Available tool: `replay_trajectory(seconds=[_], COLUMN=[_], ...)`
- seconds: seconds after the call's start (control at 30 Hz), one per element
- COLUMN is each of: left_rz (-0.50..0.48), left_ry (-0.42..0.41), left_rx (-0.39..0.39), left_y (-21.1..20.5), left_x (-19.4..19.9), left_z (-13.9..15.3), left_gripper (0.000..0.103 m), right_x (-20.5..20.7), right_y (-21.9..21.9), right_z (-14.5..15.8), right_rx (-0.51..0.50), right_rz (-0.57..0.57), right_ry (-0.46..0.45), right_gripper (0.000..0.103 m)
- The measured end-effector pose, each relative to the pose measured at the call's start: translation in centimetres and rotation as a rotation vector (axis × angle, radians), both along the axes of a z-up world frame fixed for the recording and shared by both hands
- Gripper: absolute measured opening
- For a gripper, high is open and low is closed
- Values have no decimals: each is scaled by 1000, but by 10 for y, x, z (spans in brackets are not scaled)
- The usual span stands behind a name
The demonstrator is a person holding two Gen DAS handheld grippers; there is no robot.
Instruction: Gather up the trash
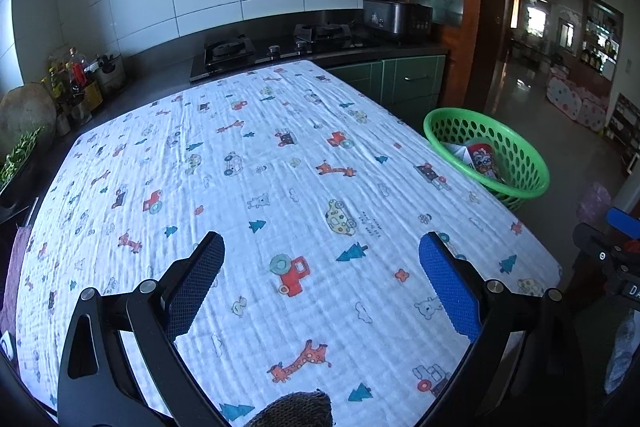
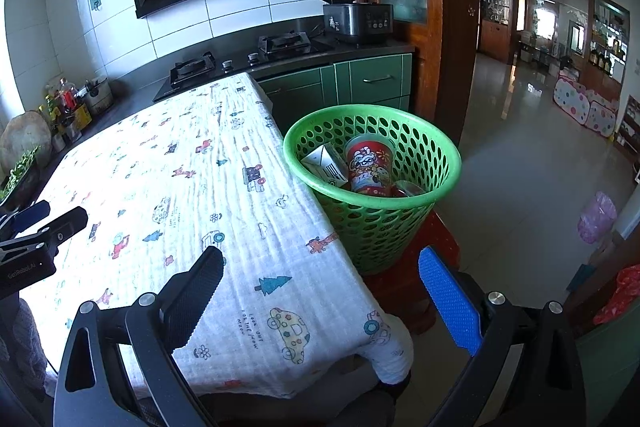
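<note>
A green perforated basket [image 2: 420, 163] stands on a red stool right of the table; it also shows in the left wrist view [image 1: 516, 151]. Inside lie a red printed cup [image 2: 370, 163], a white carton [image 2: 326, 161] and a clear plastic piece [image 2: 412, 189]. My left gripper [image 1: 320, 267] is open and empty above the cartoon-print tablecloth [image 1: 260, 187]. My right gripper [image 2: 320, 279] is open and empty over the table's right front corner, short of the basket. No loose trash shows on the cloth.
A red stool [image 2: 404, 291] holds the basket. Behind the table are a gas hob [image 2: 240, 61], a rice cooker [image 2: 352, 7] and green cabinets [image 2: 360, 83]. Bottles and jars [image 1: 76, 83] crowd the left counter. A tiled floor [image 2: 520, 163] opens to the right.
</note>
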State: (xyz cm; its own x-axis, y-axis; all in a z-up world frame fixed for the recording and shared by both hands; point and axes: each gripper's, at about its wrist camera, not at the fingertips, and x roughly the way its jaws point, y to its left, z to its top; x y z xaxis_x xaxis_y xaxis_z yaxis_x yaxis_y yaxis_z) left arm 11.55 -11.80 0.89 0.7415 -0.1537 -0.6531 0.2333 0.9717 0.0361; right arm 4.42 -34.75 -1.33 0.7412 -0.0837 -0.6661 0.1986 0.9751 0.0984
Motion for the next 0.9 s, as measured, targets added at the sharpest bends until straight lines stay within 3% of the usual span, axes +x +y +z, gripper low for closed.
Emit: replay_trajectory(seconds=[0.9], left_rz=[7], left_ry=[-4], left_rx=[8], left_y=[2], left_x=[0], left_z=[-1], left_gripper=[96], right_x=[1], right_y=[3], right_z=[1], right_rx=[-3], right_rz=[6], right_ry=[2], right_gripper=[95])
